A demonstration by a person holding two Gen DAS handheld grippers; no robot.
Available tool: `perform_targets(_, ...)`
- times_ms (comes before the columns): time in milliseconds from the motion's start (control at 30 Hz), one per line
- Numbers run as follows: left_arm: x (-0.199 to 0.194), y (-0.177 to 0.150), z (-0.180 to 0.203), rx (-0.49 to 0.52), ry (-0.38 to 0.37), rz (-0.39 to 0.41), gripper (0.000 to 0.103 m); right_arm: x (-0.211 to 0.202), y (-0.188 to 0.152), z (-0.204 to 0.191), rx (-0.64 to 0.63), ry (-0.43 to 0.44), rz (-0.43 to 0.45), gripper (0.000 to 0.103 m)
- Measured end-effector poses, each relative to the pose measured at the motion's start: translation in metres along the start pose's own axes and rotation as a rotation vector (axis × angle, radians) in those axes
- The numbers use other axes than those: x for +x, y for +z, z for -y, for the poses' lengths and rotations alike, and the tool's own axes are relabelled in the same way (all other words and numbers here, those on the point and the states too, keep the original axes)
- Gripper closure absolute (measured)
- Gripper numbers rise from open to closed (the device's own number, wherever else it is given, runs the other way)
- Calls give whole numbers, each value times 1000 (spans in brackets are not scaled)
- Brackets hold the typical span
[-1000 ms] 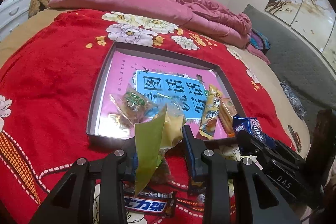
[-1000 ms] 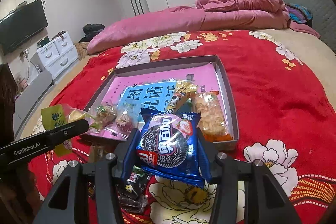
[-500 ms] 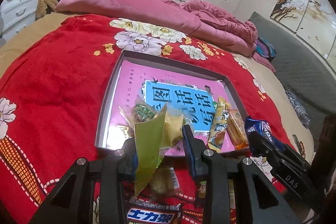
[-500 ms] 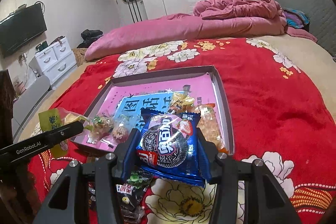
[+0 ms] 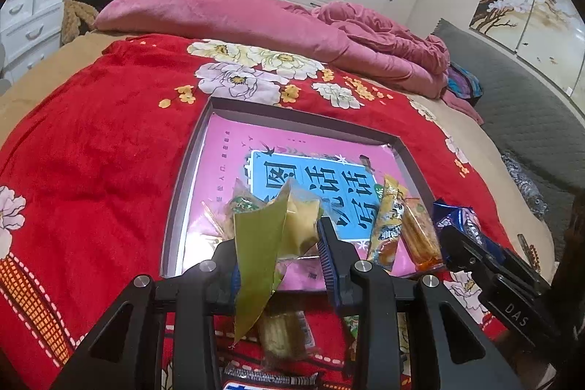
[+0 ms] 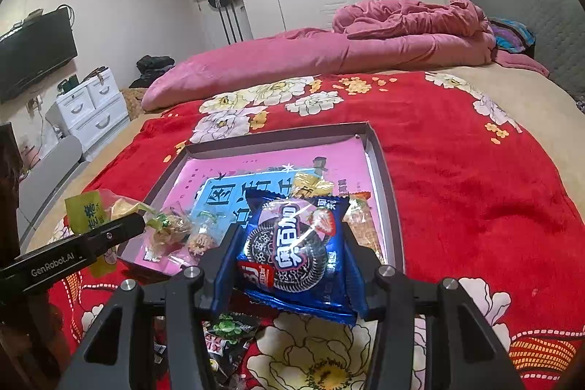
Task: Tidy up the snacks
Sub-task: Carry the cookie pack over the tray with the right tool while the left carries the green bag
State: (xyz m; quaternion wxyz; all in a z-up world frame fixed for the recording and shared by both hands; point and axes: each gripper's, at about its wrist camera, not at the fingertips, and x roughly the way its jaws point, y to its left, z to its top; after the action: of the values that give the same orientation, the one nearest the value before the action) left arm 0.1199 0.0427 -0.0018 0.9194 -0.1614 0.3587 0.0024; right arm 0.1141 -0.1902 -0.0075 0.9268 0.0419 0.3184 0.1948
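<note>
A shallow grey tray (image 5: 182, 178) with a pink and blue printed floor lies on the red flowered blanket. Several snack packets (image 5: 398, 225) lie along its near edge. My left gripper (image 5: 281, 243) is shut on a green and yellow snack packet (image 5: 263, 243), held over the tray's near edge. In the right wrist view, my right gripper (image 6: 289, 243) is shut on a blue cookie packet (image 6: 292, 243), raised above the near right part of the tray (image 6: 387, 192). The left gripper (image 6: 120, 229) shows there at the left with its green packet (image 6: 87, 211).
Loose snack packets (image 5: 281, 335) lie on the blanket below the left gripper, and dark packets (image 6: 226, 335) below the right one. A pink duvet (image 5: 256, 24) is heaped at the far side of the bed. White drawers (image 6: 91, 108) and wardrobes stand beyond.
Both views have risen and drawn back a little from the tray, so more of the room shows. Both packets stay gripped as before.
</note>
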Motion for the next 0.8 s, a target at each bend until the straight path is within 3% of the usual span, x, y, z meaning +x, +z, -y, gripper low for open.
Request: perform_targets(800,31,7,-1,-1,28,-30,68,16,9,16,54,-62,14,52)
